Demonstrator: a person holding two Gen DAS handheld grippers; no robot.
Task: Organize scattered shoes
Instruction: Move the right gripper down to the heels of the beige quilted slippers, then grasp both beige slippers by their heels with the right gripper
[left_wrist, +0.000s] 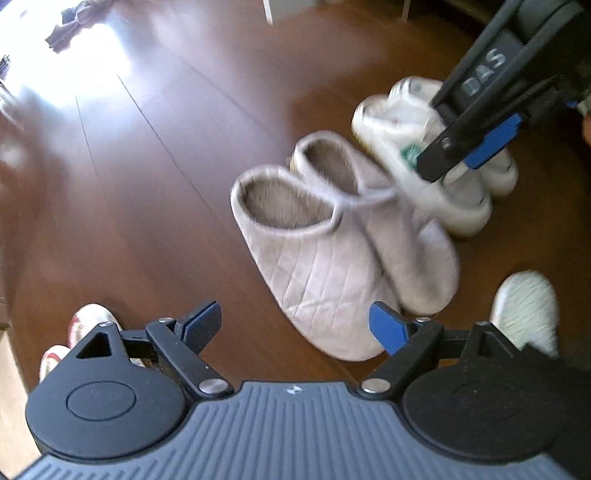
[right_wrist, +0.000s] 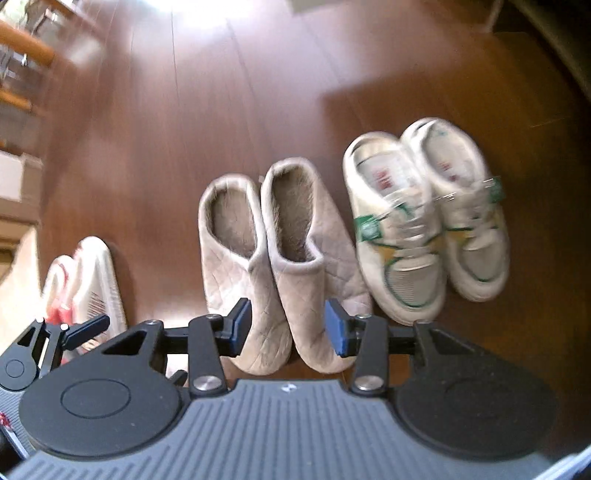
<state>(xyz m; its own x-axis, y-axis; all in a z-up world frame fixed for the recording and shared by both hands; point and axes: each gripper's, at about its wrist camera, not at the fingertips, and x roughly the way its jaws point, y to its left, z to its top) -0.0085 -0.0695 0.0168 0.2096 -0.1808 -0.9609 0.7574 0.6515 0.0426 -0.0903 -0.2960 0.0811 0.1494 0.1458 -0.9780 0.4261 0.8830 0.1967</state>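
We point both grippers down at a brown wooden floor (right_wrist: 147, 147) where the shoes lie in a row.

Our left gripper (left_wrist: 295, 326) has its blue-padded fingers (left_wrist: 388, 332) spread wide and released, with nothing between them. Just ahead of those fingers, reaching into the gap beside the right one, lie the quilted beige slippers (left_wrist: 332, 258), side by side and touching. Beyond them, further from the fingers, stand the white sneakers (left_wrist: 461, 199), partly covered by our right gripper (left_wrist: 454, 162), whose body carries the letters "DAS" in pale print. Behind the left finger we see a white and red shoe (left_wrist: 88, 321), and off past the right finger a white knitted shoe (left_wrist: 524, 306).

From the right wrist, our right gripper (right_wrist: 288, 326) holds its fingers (right_wrist: 338, 332) partly apart over the toes of the beige slippers (right_wrist: 277, 266); the pads look clear of the fabric, so we read it as released, not clenched. To the right of the right finger sit the white sneakers (right_wrist: 424, 221), trimmed in green and yellow, with a green label on the side and red print on the insoles, both too blurred to read. Left of the left finger lies the white and red shoe (right_wrist: 88, 277), also with unreadable print, and the left gripper (right_wrist: 74, 332) shows there.
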